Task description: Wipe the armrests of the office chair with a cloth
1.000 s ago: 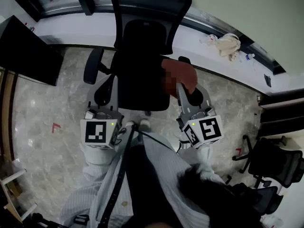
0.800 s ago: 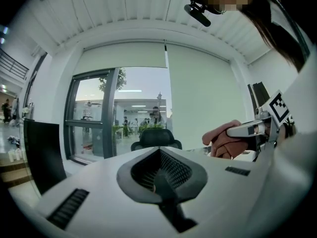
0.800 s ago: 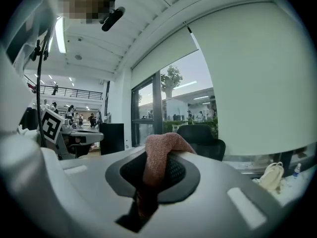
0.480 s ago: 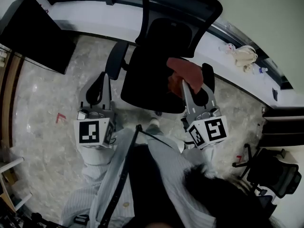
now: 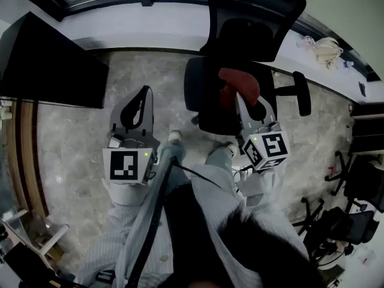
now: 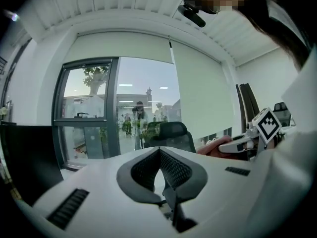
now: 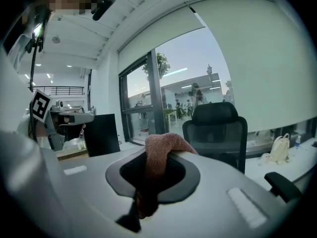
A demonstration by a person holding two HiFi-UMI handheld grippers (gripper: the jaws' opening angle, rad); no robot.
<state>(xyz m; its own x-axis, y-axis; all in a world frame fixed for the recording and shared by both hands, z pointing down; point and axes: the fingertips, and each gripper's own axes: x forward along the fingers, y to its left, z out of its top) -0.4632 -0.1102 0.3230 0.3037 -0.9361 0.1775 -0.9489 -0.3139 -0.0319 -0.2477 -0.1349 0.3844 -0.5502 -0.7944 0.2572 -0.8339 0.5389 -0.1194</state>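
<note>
In the head view, the left gripper [image 5: 143, 92] is being held over bare floor, well to the left of the office chair [image 5: 223, 104], with its jaws brought together on nothing. The right gripper [image 5: 241, 96] is being held just above the front of the seat, its jaws clamped on the reddish cloth [image 5: 239, 81], which is being draped over the tips. One armrest [image 5: 302, 93] is being shown to the right of those tips, near but apart from them, with its long axis running away from the person. It is judged that a short swing rightward is being called for, and that the right gripper is far nearer to it than the left. In the left gripper view, the left gripper [image 6: 159, 150] is being seen closed and empty, while the office chair [image 6: 171, 134] is standing ahead and the cloth [image 6: 214, 146] is showing off to the right in the other tool. In the right gripper view, the right gripper [image 7: 166, 152] is being seen shut on the cloth [image 7: 154, 165], the office chair [image 7: 218, 129] is facing it ahead and to the right, and the armrest [image 7: 280, 183] is lying low at the right, untouched.
</note>
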